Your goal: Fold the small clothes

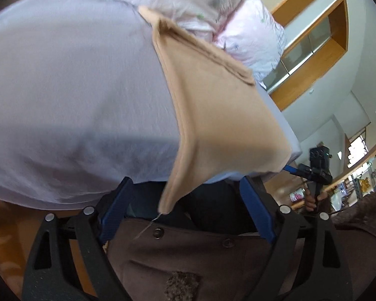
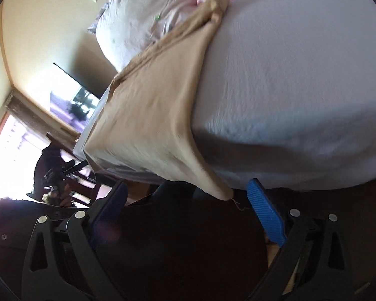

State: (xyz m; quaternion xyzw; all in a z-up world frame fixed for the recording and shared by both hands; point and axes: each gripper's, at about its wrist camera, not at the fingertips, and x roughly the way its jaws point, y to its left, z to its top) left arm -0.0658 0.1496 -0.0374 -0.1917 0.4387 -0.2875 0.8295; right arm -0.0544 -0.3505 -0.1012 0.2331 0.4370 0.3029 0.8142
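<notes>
Nearest the left wrist camera, the left gripper [image 1: 185, 200] has its blue fingers [image 1: 115, 208] spread apart, holding nothing. A tan garment [image 1: 213, 115] lies on a lavender-sheeted bed [image 1: 75, 95], one corner hanging over the near edge between the fingers without touching them. A crumpled pink-and-white quilt [image 1: 188, 2] lies behind it. No containers appear. Only this view shows the brown buttoned coat [image 1: 188, 250] and the right gripper [image 1: 292, 169] from afar. The right wrist view alone shows that gripper [image 2: 188, 200] close up with fingers apart, and a wall-mounted dark screen [image 2: 70, 97].
</notes>
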